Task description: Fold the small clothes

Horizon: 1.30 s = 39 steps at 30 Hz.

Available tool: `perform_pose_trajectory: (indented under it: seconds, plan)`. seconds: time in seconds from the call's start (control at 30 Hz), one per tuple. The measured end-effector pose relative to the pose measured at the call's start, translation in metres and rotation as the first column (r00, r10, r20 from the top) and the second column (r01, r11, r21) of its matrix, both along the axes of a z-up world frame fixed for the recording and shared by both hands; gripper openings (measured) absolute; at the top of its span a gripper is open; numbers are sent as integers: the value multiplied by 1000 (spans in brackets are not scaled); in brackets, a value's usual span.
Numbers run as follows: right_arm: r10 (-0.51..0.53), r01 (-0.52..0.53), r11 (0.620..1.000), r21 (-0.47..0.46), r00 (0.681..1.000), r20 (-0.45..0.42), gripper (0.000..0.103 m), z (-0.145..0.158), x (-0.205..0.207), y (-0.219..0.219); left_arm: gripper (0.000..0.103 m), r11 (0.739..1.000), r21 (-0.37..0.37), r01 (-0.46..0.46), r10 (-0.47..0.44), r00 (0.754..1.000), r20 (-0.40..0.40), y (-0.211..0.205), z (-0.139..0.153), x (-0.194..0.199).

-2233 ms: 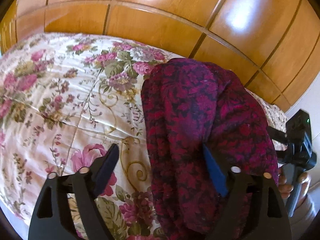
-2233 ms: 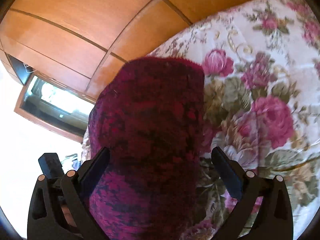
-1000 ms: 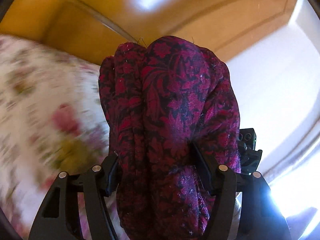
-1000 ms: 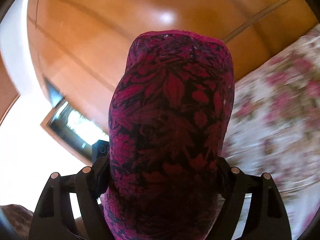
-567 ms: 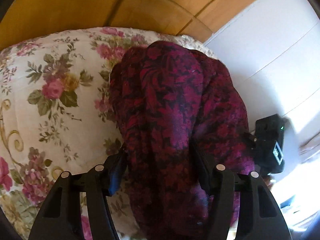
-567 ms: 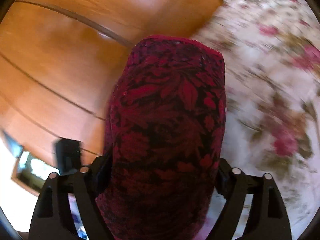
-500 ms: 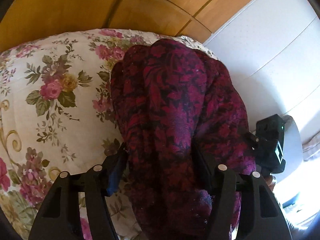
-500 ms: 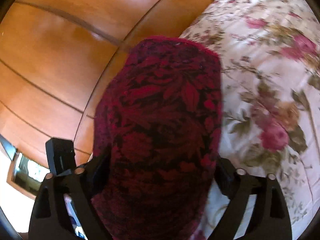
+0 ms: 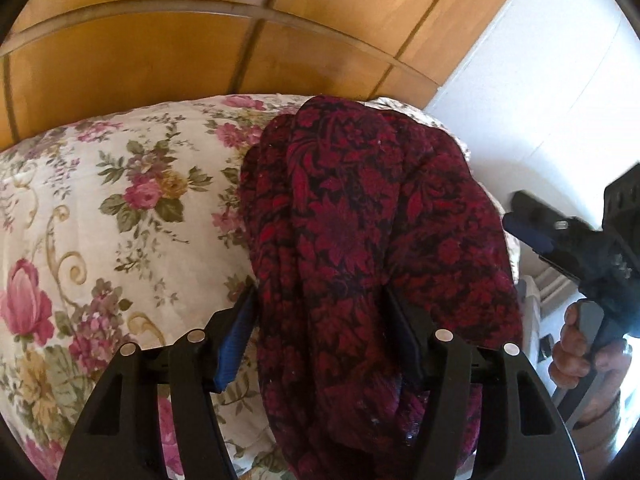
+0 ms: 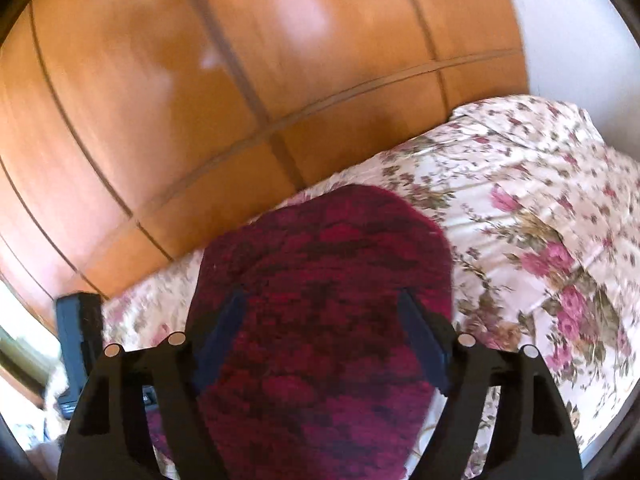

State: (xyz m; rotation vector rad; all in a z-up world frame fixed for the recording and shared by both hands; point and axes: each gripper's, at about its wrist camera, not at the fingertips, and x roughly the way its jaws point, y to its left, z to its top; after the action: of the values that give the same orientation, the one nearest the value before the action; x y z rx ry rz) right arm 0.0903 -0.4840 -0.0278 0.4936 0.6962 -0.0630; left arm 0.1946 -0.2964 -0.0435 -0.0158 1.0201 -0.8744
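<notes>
Left gripper (image 9: 320, 332): you squeeze the red cloth (image 9: 360, 216) at 6 o'clock to lift it.
Right gripper (image 10: 320, 328): you pinch it too, over the flowery bed (image 10: 540, 240).

Warm daylight fills both views. In the left wrist view the picture is fairly sharp; the white wall (image 9: 560, 92) at right is bright, and the lower right corner is overexposed. The right wrist view is smeared by motion blur: the glossy orange-brown wooden panels (image 10: 240, 100) carry a soft pale glare. Fisheye distortion bends the panel seams, and dark vignetting rims each frame.
</notes>
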Motion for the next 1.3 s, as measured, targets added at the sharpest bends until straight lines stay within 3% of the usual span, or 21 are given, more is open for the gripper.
perform_pose_trajectory:
  seconds: [0.1, 0.17, 0.57, 1.0, 1.3]
  plan:
    - [-16, 1, 994, -109, 991, -135, 76, -24, 38, 23, 62, 999, 5, -34, 34, 999, -1, 3, -10, -2]
    - [-39, 11, 986, -165, 984, -172, 76, -40, 49, 32, 64, 998, 2, -59, 59, 998, -2, 7, -11, -3]
    - [-128, 112, 982, -149, 987, -99, 88, -18, 12, 40, 79, 990, 7, -143, 139, 974, 181, 26, 26, -34]
    - [-259, 242, 934, -263, 965, -34, 100, 4, -45, 86, 89, 966, 27, -257, 231, 906, 354, 54, 52, -69]
    - [-292, 271, 909, -317, 956, -20, 100, 0, -82, 121, 99, 944, 34, -328, 284, 861, 422, 74, 61, -102]
